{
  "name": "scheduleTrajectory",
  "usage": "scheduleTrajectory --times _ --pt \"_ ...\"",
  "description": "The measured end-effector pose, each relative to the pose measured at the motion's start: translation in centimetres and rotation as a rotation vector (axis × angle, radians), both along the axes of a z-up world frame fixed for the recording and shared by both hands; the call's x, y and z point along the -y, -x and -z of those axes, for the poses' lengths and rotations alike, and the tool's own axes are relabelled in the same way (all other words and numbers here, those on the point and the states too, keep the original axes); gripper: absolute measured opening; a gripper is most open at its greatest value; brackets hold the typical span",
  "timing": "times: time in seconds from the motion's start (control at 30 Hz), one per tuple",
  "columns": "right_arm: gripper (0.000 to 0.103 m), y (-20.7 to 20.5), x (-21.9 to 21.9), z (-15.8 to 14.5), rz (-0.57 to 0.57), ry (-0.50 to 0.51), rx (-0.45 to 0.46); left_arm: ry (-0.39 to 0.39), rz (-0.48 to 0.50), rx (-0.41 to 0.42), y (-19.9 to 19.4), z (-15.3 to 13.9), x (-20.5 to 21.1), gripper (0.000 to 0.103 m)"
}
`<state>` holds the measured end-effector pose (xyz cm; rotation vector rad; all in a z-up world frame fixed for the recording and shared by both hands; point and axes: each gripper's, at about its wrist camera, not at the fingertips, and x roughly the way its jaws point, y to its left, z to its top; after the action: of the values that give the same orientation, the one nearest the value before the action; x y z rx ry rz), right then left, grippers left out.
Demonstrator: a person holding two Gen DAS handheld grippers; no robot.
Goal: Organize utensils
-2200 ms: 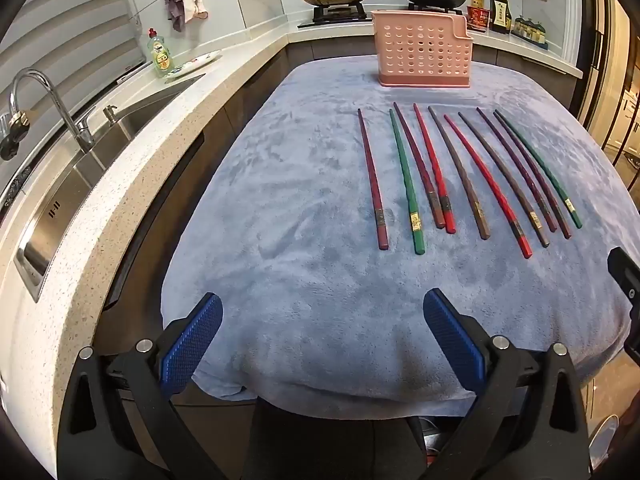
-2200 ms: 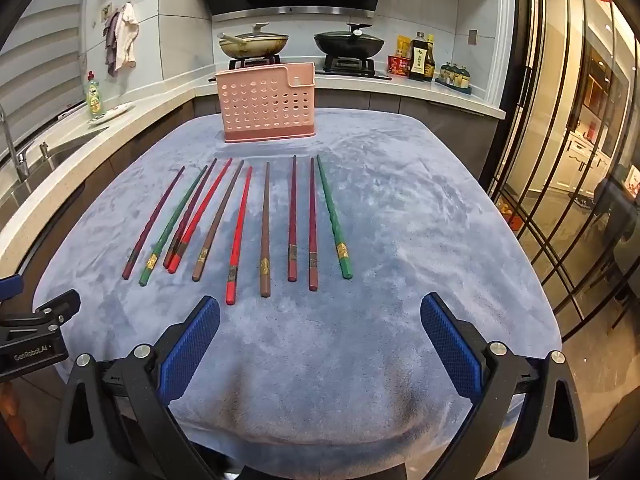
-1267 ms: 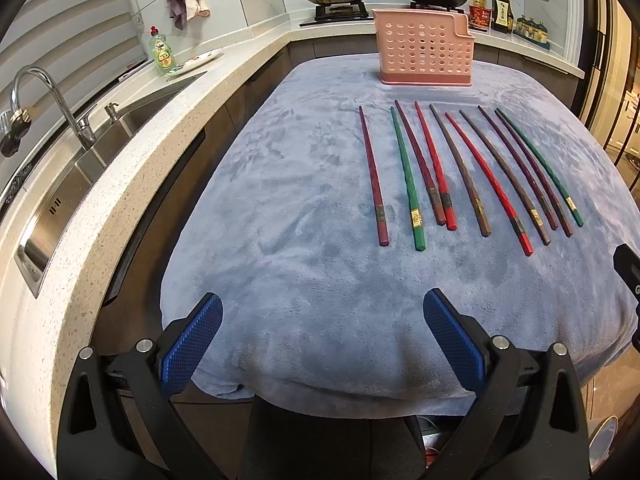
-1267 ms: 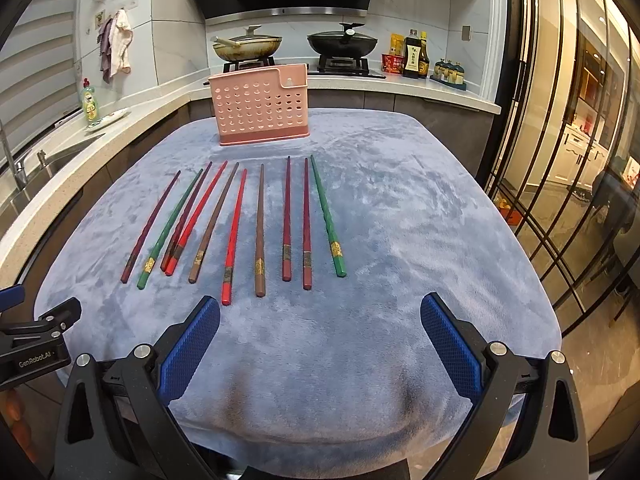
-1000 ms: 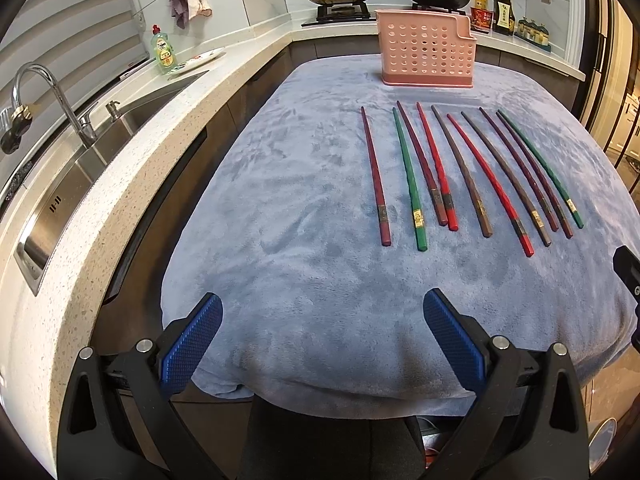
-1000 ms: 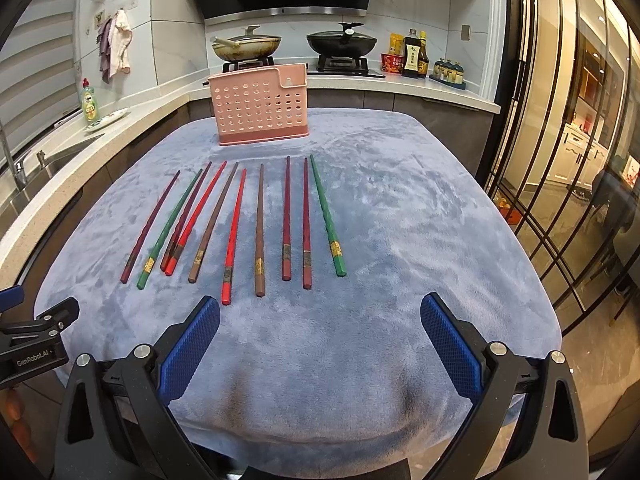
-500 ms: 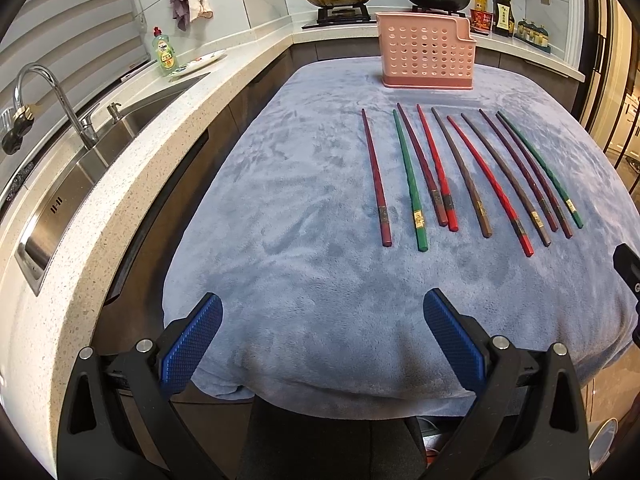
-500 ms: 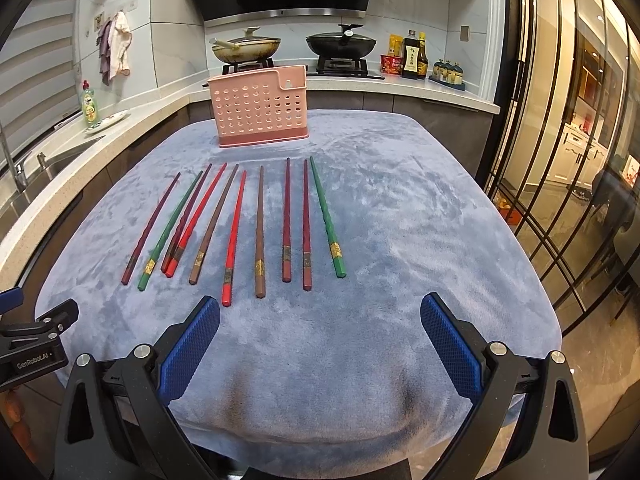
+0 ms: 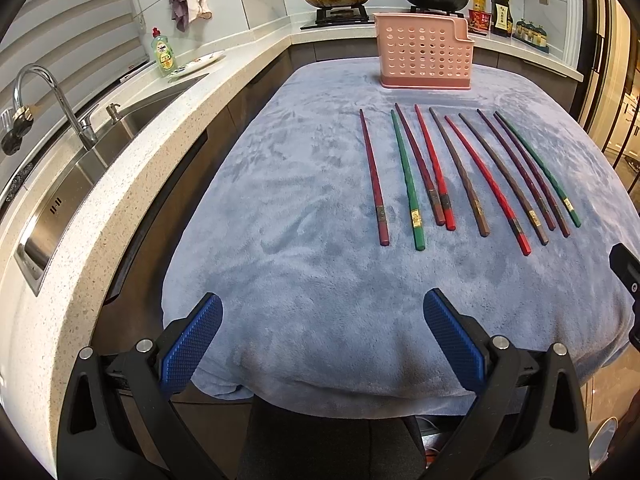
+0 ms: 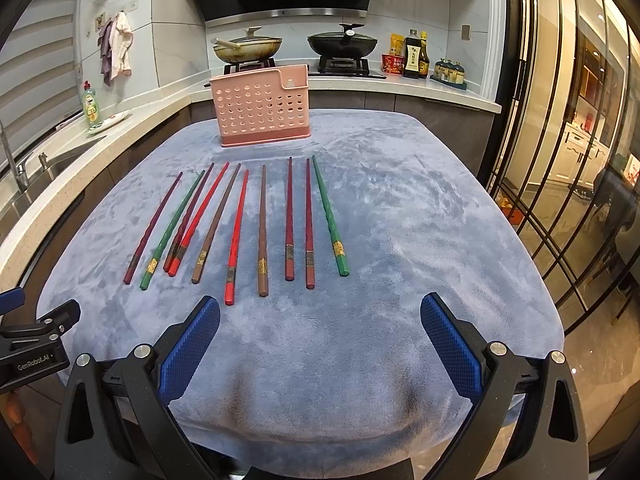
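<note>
A table is covered by a blue-grey plush cloth (image 10: pixel 400 216). On the cloth, ten chopsticks (image 10: pixel 262 232) are laid side by side — red, green, brown and maroon — and a pink perforated holder (image 10: pixel 262 110) is stood behind their tips.

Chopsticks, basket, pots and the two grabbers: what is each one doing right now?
Ten coloured chopsticks: lying flat in a row on the blue cloth, none picked up.
Pink holed plastic basket: upright behind the chopsticks; inside not visible.
Left gripper: open, holding nothing.
Right gripper: open, holding nothing.
Black wok: on the stove, lid on.
Tan pan: on the stove, lid on.
Steel tap: no water seen running.
</note>
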<state>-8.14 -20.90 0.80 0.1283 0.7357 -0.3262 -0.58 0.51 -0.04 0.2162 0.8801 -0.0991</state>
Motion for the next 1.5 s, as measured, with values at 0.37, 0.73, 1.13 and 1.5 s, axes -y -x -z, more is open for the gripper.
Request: scheduleTrajectory --times 0.37,0.73,1.13,1.5 --pt "0.096 0.0 0.0 0.2 0.008 -0.008 0.000 -0.001 0.000 -0.002 0.0 0.1 0.0 0.096" --pt "0.096 0.1 0.0 0.2 0.008 -0.009 0.001 -0.002 0.000 -0.002 0.0 0.1 0.0 0.096" --pt "0.096 0.0 0.8 0.4 0.019 -0.023 -0.003 0.004 -0.001 -0.010 -0.1 0.3 -0.1 0.096" --pt "0.096 0.0 1.0 0.5 0.022 -0.028 -0.003 0.012 0.011 -0.014 -0.1 0.4 0.3 0.096"
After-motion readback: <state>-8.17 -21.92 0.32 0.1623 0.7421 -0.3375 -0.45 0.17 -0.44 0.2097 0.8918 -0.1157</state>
